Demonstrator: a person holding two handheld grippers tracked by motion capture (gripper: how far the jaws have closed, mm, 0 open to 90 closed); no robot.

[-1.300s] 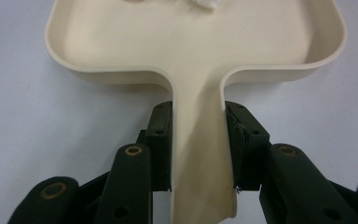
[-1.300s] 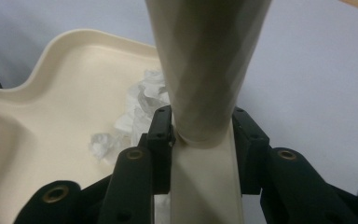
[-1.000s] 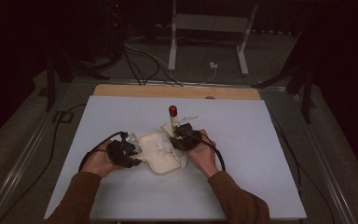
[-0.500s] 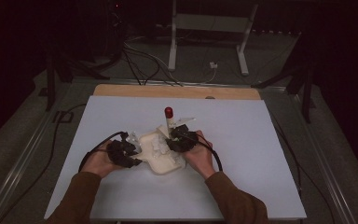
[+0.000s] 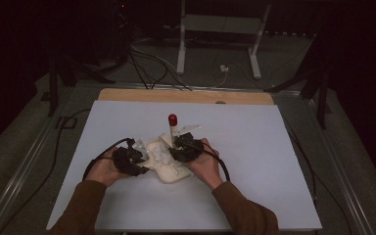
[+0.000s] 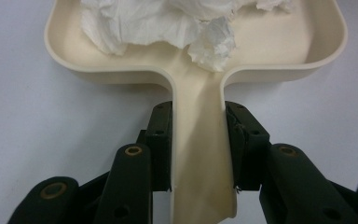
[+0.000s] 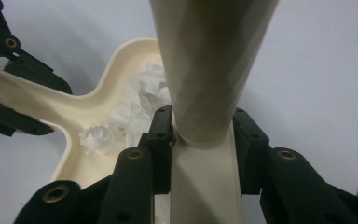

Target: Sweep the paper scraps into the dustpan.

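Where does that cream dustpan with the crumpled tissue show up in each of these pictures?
High view: dustpan at table centre, between both hands.
Left gripper view: fills the top, handle running down between the jaws.
Right gripper view: left of centre.
Shared landmark: the crumpled tissue.

Table: I am seeing a white tabletop [image 5: 274,166] lying over a wooden board [image 5: 127,95].
Floor: I am seeing cables [image 5: 147,58] trailing beside a white stand [image 5: 215,29].
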